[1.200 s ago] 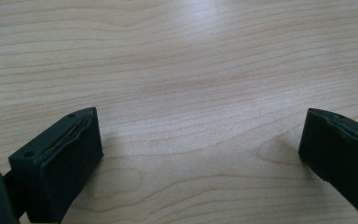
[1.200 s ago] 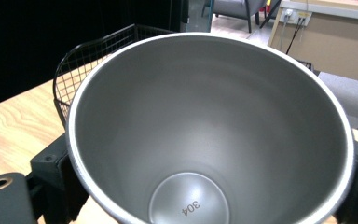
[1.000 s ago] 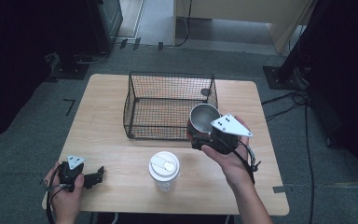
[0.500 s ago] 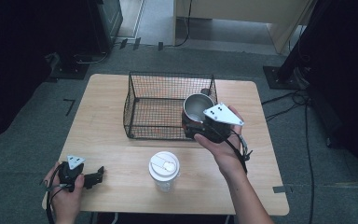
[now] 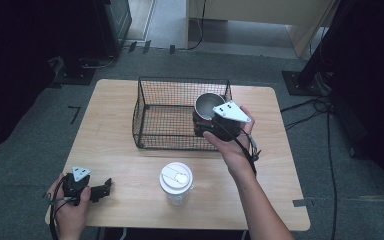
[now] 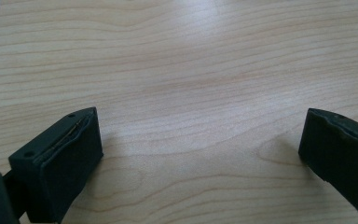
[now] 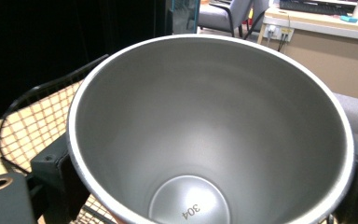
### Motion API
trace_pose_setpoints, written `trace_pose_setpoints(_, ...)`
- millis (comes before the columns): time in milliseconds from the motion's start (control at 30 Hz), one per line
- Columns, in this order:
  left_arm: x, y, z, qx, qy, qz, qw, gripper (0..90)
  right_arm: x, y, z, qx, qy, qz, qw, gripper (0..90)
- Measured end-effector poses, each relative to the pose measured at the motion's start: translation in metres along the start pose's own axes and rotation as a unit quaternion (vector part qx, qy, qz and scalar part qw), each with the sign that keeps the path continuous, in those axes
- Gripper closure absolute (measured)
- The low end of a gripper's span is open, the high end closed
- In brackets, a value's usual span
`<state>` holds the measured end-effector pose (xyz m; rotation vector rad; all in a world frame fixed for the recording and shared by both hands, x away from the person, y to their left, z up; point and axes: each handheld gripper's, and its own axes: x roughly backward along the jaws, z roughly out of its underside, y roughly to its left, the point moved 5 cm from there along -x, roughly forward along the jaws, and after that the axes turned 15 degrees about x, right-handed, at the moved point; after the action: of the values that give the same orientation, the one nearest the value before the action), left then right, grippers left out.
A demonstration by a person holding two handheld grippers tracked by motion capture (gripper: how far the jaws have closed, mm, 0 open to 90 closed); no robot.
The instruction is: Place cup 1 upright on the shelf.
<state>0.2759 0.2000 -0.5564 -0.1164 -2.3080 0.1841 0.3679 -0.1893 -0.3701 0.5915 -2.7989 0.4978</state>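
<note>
Grey carpet surrounds a pale wooden surface that carries a black wire basket near its far edge and a lidded clear cup near its front. From above, the right gripper holds a steel cup over the basket's near right corner, its jaws clamped on the cup's sides with the open mouth facing up. At the front left corner, the left gripper rests low on the wood in the person's hand, well apart from both cups.

Seen from the left gripper, two black jaws stand spread wide over bare wood grain, nothing between them.

Seen from the right gripper, the steel cup sits squeezed between the jaws, its brushed interior showing the stamp "304" on the bottom, with the basket's mesh below and to the left.
</note>
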Motion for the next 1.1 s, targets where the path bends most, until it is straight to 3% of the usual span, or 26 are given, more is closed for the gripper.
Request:
trace_pose_setpoints(533,0.0,0.0,0.0,0.0,0.0,0.0,1.0,0.1,-0.041,-0.005,0.028,-0.01,0.038,0.031,0.9988,7.5)
trace_pose_setpoints(1000,0.0,0.0,0.0,0.0,0.0,0.0,1.0,0.1,-0.059,0.003,0.044,-0.015,0.059,0.031,0.9976,7.5)
trace_pose_setpoints(1100,0.0,0.0,0.0,0.0,0.001,0.0,1.0,0.1,-0.063,0.004,0.046,-0.027,0.069,0.031,0.9968,7.4)
